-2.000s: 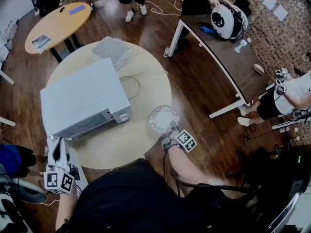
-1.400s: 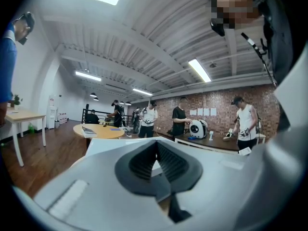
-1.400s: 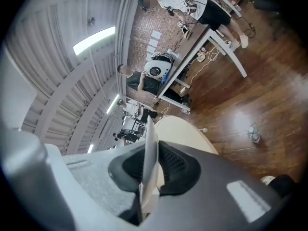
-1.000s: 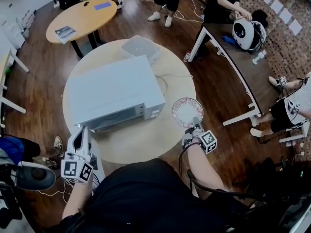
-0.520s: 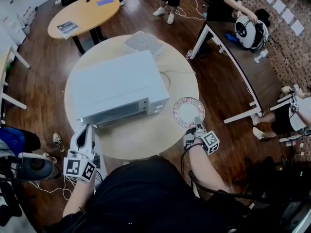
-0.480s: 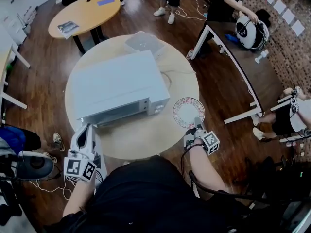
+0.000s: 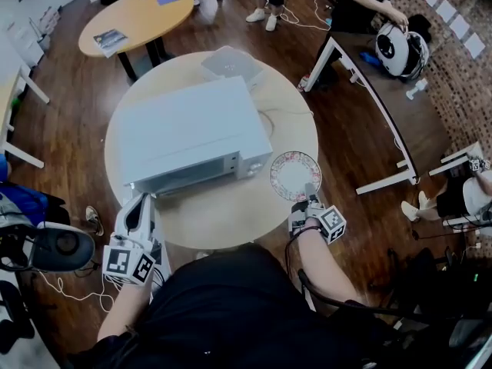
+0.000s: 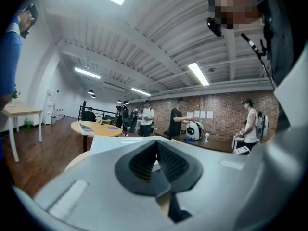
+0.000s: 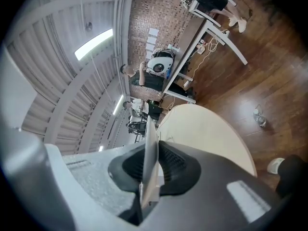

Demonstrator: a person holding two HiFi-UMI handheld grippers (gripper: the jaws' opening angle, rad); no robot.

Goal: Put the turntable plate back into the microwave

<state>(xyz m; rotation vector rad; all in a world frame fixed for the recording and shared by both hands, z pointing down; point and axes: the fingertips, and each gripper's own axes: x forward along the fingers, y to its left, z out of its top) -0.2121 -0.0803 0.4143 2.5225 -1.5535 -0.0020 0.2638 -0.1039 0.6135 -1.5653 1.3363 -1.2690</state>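
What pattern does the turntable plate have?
The turntable plate has a pale centre with a mottled pinkish band round the rim, clearest in the head view.

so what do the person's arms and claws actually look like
The left claw and right claw are pale grey with dark ribbed pads, each carrying a cube of black-and-white square markers. A black cable trails along the right forearm. The top is black.

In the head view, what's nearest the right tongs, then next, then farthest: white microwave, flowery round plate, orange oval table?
1. Flowery round plate: held in the right tongs.
2. White microwave: left, on the round cream table.
3. Orange oval table: far, top left.
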